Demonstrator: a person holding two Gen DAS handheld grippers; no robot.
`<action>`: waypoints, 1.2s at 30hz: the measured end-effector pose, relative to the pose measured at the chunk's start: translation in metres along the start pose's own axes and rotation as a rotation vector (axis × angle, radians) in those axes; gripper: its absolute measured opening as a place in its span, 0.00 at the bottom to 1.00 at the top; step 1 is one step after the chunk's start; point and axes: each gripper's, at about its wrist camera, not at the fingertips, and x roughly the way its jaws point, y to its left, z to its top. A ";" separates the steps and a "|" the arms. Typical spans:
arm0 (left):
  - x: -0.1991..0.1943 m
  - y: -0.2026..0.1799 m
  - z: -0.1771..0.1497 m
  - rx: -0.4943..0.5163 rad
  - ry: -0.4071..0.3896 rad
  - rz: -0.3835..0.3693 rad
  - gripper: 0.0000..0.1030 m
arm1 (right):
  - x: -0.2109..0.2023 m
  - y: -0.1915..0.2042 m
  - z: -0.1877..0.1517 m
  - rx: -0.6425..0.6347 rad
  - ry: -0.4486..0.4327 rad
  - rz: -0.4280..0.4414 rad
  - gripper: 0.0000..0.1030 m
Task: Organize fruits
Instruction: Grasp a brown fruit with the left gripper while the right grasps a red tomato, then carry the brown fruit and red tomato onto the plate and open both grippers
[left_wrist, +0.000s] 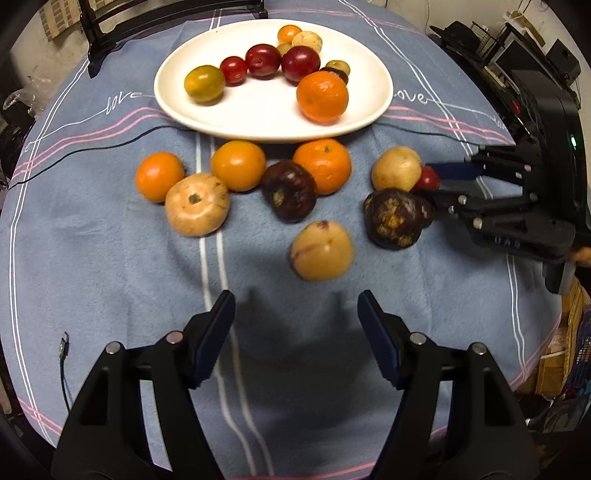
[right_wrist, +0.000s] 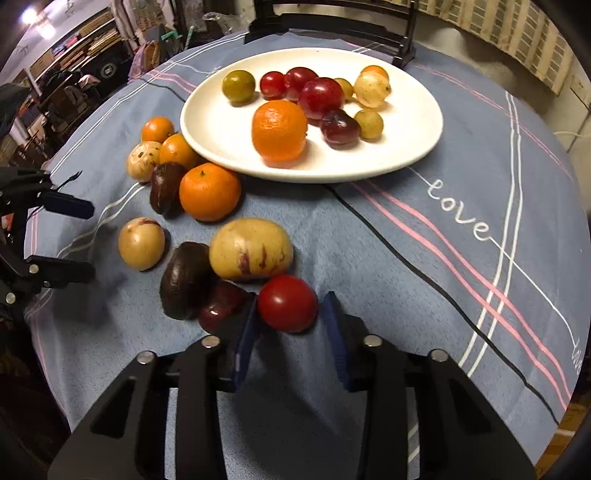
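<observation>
The left tool (left_wrist: 295, 314) is held open over bare cloth, just short of a pale yellow fruit (left_wrist: 321, 250). Further right, the right tool (right_wrist: 290, 314) is closed on a small red tomato (right_wrist: 287, 302), still low by the counter and well short of the white plate (right_wrist: 413, 147). It's pinched near the pad tips, so it could easily be squirted out, or the dark plum (right_wrist: 221, 304) touching the left pad could get dragged along.

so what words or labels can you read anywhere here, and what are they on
"love": stitched in white on the tablecloth, right of the plate.
"love": on the same cloth, left of the plate in the left wrist view.
A cut-off word at the cloth's right edge: too partial to read.
Shelf items in the background: too small and blurred.
</observation>
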 end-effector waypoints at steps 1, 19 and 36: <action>0.002 -0.002 0.002 -0.003 -0.002 0.000 0.68 | -0.002 -0.001 0.000 0.010 -0.001 0.005 0.30; 0.012 -0.021 0.022 0.053 -0.070 0.002 0.40 | -0.040 -0.013 -0.044 0.306 -0.078 0.100 0.30; -0.080 0.004 0.087 0.027 -0.285 0.030 0.40 | -0.116 0.019 0.051 0.263 -0.372 0.144 0.30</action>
